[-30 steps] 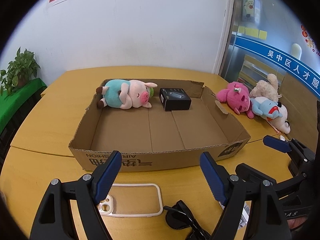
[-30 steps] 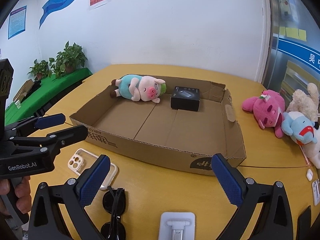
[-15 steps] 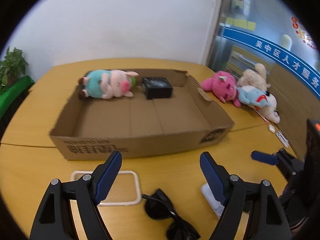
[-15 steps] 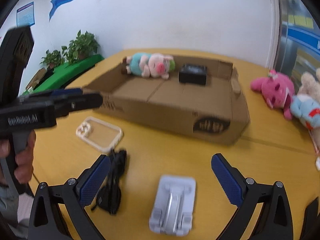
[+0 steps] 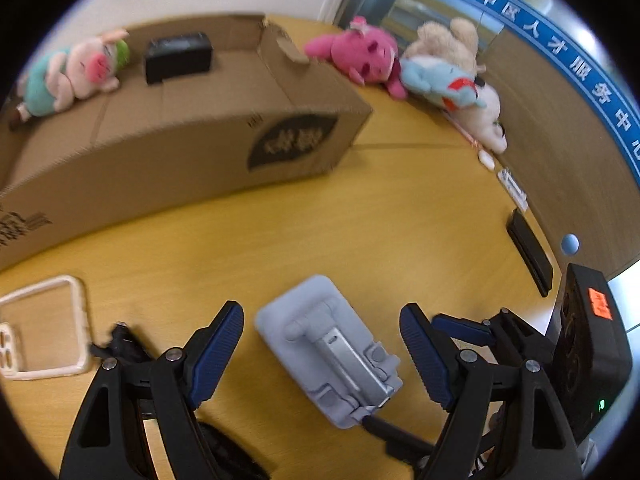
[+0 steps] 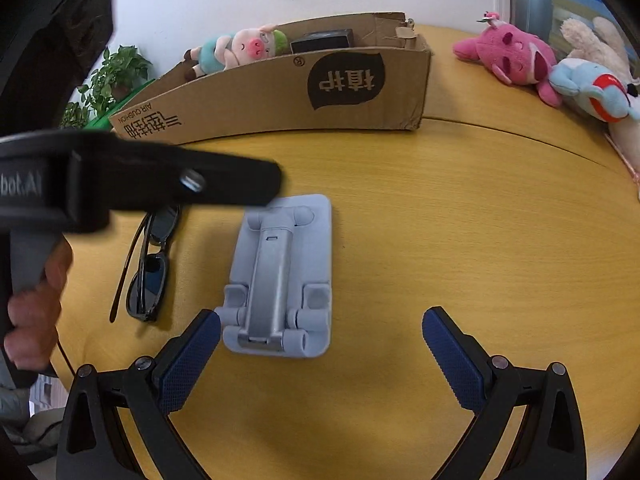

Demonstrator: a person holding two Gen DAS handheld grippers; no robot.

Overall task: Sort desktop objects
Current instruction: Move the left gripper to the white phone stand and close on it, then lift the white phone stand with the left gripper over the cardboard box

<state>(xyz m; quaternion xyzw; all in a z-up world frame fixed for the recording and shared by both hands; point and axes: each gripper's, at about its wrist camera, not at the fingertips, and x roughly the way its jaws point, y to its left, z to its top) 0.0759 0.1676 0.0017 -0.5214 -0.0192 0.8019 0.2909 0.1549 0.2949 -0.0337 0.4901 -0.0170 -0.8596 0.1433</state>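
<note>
Lying flat, phone stand (image 5: 328, 350) sits between left gripper (image 5: 322, 354) open jaws

An office: blue wall signage (image 5: 576, 68), potted plants (image 6: 108, 80), wooden table (image 6: 440, 220).

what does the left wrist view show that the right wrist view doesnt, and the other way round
Only the left wrist view shows the clear phone case at the left edge and a flat black device at the table's far right. Only the right wrist view shows the potted plants and the sunglasses unobstructed. Both show the grey phone stand lying flat, the cardboard box holding the pig plush, the pink plush, and open grippers: left gripper, right gripper.
</note>
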